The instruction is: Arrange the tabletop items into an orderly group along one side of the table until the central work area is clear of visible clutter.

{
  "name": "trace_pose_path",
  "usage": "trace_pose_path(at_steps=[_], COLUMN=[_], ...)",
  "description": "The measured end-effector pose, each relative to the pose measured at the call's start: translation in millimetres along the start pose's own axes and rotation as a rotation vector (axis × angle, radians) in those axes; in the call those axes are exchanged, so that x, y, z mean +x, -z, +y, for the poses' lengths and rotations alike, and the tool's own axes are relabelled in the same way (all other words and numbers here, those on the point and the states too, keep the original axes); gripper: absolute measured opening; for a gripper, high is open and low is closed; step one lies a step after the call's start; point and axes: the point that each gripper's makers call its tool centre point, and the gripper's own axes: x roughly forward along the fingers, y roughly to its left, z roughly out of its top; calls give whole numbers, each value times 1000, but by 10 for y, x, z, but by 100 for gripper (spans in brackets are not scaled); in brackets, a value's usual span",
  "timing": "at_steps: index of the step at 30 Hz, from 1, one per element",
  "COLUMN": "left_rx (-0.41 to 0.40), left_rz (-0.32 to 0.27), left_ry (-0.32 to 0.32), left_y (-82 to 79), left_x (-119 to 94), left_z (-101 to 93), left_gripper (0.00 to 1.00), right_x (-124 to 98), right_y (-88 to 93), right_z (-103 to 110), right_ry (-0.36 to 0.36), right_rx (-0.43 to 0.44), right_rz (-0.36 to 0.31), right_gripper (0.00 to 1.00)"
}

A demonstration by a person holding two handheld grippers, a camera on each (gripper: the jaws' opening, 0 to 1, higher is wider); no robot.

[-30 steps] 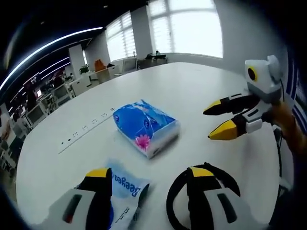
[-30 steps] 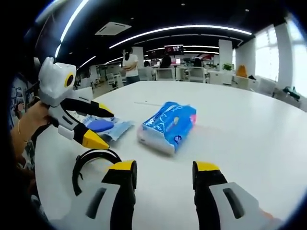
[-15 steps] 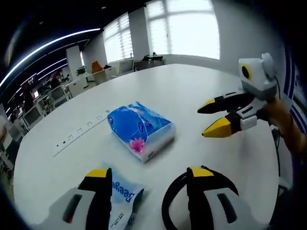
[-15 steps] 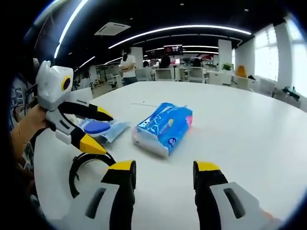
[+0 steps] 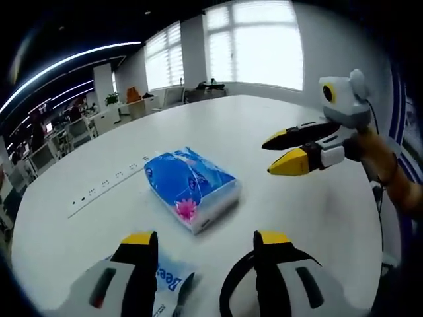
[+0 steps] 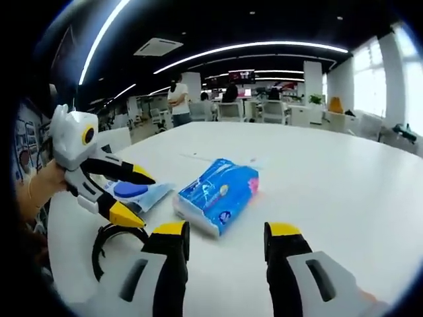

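On white table [image 5: 277, 119]: one tissue pack [image 5: 190, 187], one wipes pouch [image 6: 137, 192], one black ring [image 6: 114, 239]; both claws released.

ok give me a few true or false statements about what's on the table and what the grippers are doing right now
1. The blue tissue pack lies on the white table. True.
2. The right gripper is clamped on the tissue pack. False: its jaws are open and empty, short of the pack.
3. A black ring-shaped item lies on the table near the left gripper. True.
4. The left gripper holds the wet wipes packet. False: its jaws are open, with nothing between them, and the packet lies flat on the table.
5. The tissue pack is stacked on top of the wet wipes packet. False: they lie apart, side by side.
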Motion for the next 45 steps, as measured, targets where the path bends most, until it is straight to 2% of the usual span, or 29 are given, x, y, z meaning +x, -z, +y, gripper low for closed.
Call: trace_pose_path(at_steps=[3,9,17,26,33,37,39,45], left_rx=[22,29,28,33,43,41,32,42], left_rz=[3,-6,-10,1,0,-3,-10,-2], left_ry=[-8,-5,3,3,8,-6,-2,-4], left_y=[-9,-40,-59,-44,-48,-53,-61,-45], left_x=[11,31,49,68,77,82,84,86], left_z=[-2,-32,-50,-52,-76,-42,-35,-27], left_gripper=[57,57,57,57,57,58,58,58], right_x=[18,79,170,178,218,244,263,339], right_y=[-78,-72,-138,-97,-135,-165,-173,-259], right_z=[-54,-66,-124,-144,-206,-199,-205,-247], right_ry=[11,-12,-35,-44,-50,-69,-71,-96], right_rx=[-77,-73,-72,-60,-72,-122,-126,-127], right_rz=[-23,0,-9,10,-11,-13,-1,-22], right_gripper=[43,42,44,43,44,44,44,44])
